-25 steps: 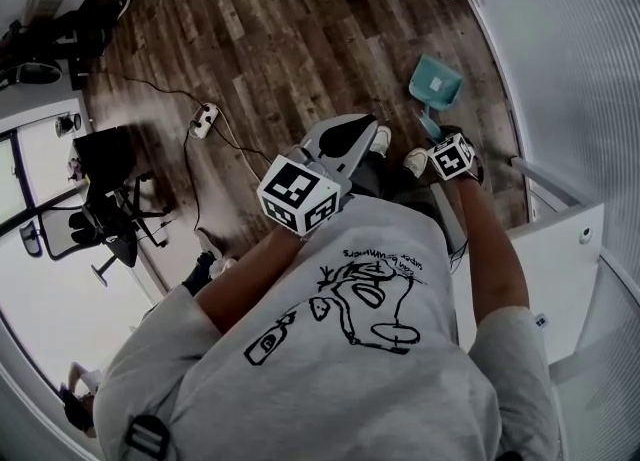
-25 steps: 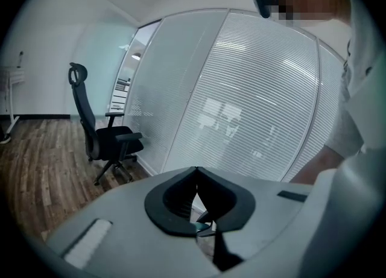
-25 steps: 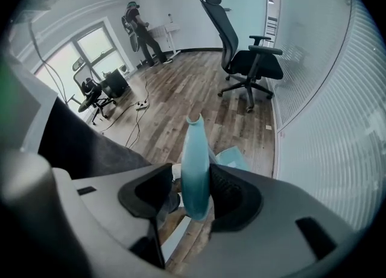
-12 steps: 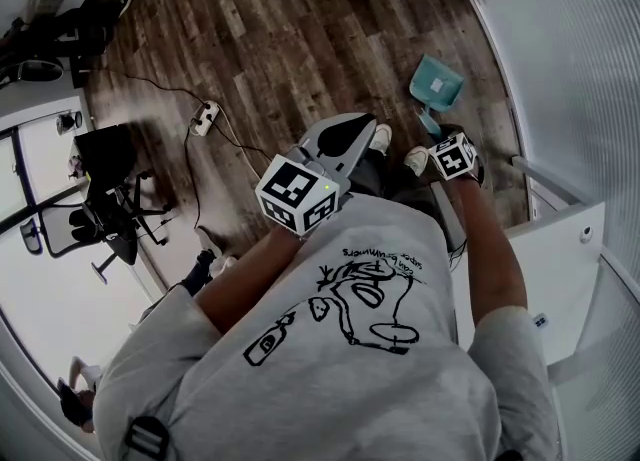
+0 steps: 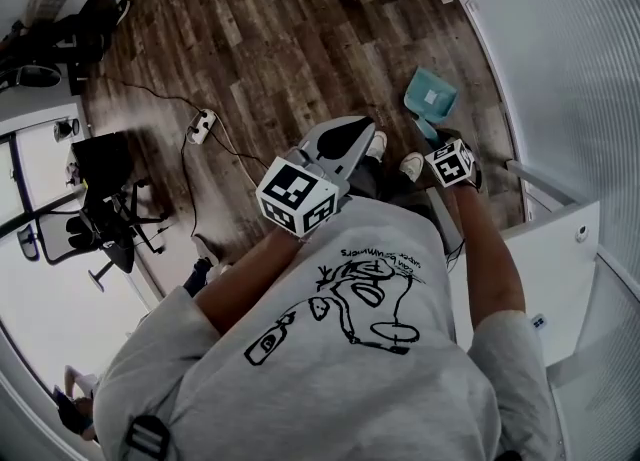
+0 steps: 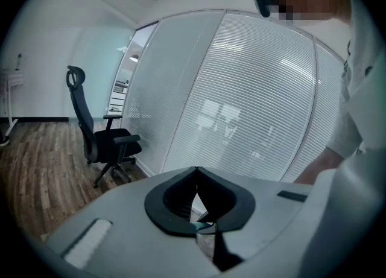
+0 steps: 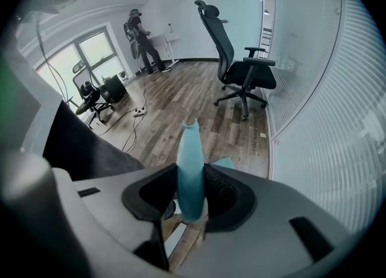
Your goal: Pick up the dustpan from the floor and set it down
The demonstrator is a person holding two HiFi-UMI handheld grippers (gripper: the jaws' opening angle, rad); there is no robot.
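The teal dustpan (image 5: 430, 97) lies by the glass wall, its pan on the wood floor ahead of my feet. Its upright handle (image 7: 190, 168) stands between the jaws of my right gripper (image 7: 192, 195), which is shut on it and points steeply down. In the head view the right gripper (image 5: 434, 141) sits at the near end of the handle, its marker cube just behind. My left gripper (image 5: 362, 131) hangs beside it at waist height, shut and holding nothing. In the left gripper view the left gripper (image 6: 196, 174) shows its black pads meeting.
A frosted glass wall with blinds (image 5: 560, 49) runs along the right, with a white cabinet (image 5: 565, 259) near my right arm. A black office chair (image 7: 241, 66) stands by that wall. A power strip (image 5: 203, 125) with cables lies on the floor to the left. A person (image 7: 140, 32) stands far off.
The head view has drifted a little, so the floor sits slightly lower in frame. The right gripper stays at the dustpan's handle and the left gripper has not moved.
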